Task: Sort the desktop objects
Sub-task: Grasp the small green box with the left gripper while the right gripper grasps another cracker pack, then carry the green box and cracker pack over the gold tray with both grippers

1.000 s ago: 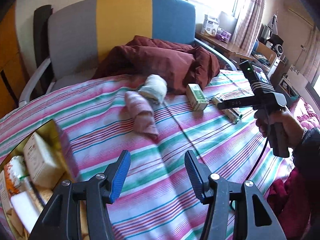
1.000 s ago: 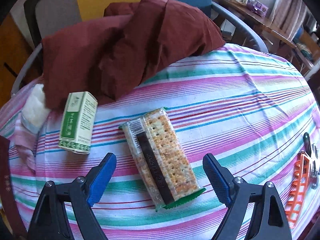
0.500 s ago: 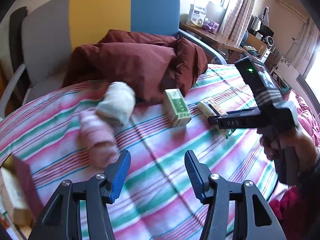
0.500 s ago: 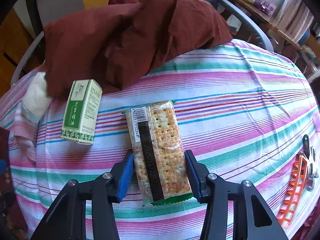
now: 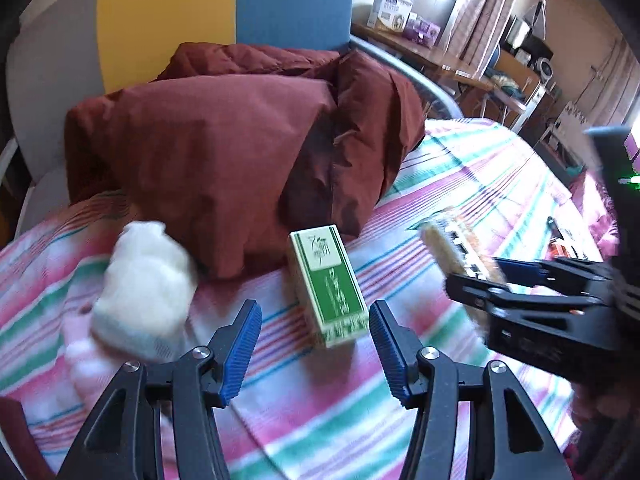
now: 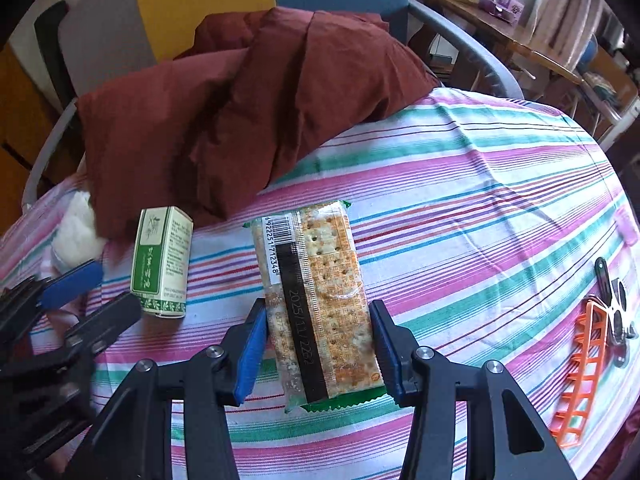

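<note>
The right gripper [image 6: 318,354] has its fingers pressed against the two long edges of the cracker pack [image 6: 316,304], pinching it near its near end. The pack lies flat on the striped cloth [image 6: 480,208] covering the desk, long axis running near to far.

Handling, as judged from the pictures:
- Cracker pack: light, thin film wrapper, brittle contents. Grip across the width with low force; heavy pressure would likely crack the crackers. The film looks smooth and may slip if the pack tilts.
- Green box [image 5: 326,284]: light cardboard, stiff along its edges, easily dented on its broad faces. Take hold across the narrow width, near mid-length.
- White cloth bundle [image 5: 144,288]: soft, compressible; any grip point should serve.

The left gripper [image 5: 316,346] holds nothing. Its fingers are spread and it is positioned just near of the green box, which lies on the cloth just left of the cracker pack and near the dark red fabric [image 5: 240,148] at the far side.

An orange plastic item [image 6: 580,364] and metal keys [image 6: 618,312] lie at the right edge of the desk, well apart from the pack.

Containers: none is visible in either view, so the destination for the sorted items cannot be told.
</note>
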`<act>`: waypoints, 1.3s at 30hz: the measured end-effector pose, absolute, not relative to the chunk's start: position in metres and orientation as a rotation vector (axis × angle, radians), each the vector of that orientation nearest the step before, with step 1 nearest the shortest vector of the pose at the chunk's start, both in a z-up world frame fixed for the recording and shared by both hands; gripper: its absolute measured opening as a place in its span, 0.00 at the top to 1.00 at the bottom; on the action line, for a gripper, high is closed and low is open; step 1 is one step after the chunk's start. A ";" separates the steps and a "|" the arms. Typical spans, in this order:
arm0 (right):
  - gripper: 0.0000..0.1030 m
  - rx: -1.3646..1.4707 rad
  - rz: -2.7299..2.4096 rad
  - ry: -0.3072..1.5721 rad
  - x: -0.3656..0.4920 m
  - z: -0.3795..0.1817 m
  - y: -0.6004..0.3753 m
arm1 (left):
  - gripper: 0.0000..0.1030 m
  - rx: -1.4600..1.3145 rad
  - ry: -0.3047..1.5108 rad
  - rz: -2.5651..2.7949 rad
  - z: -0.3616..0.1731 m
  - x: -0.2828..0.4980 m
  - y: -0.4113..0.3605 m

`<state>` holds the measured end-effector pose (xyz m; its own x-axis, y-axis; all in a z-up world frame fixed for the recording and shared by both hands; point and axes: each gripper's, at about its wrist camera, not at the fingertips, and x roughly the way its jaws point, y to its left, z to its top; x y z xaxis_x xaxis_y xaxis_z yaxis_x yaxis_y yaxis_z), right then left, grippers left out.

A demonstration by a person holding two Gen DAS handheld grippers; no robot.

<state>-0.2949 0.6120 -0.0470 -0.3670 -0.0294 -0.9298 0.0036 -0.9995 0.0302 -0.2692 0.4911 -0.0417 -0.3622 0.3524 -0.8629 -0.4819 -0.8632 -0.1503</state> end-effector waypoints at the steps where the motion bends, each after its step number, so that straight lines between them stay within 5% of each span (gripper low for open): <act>1: 0.51 1.755 -2.582 -0.042 -0.294 -0.046 0.612 | 0.43 -1.383 0.188 2.230 -0.046 -0.273 0.495; 15: 0.51 1.722 -2.589 -0.016 -0.293 -0.043 0.611 | 0.43 -1.406 0.181 2.209 -0.060 -0.295 0.515; 17: 0.51 1.715 -2.589 -0.005 -0.292 -0.042 0.609 | 0.50 -1.405 0.179 2.203 -0.061 -0.298 0.515; 19: 0.51 1.715 -2.589 0.004 -0.293 -0.043 0.609 | 0.71 -1.394 0.202 2.216 -0.065 -0.298 0.514; 39: 0.51 1.432 -2.426 0.166 -0.267 -0.031 0.549 | 0.71 -1.227 0.105 2.494 0.006 -0.190 0.390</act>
<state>-0.2675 0.5490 -0.0307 -0.4476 -0.2116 -0.8688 0.3279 -0.9428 0.0606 -0.1903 0.3898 0.0064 -0.5589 0.2840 -0.7791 -0.3484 -0.9330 -0.0902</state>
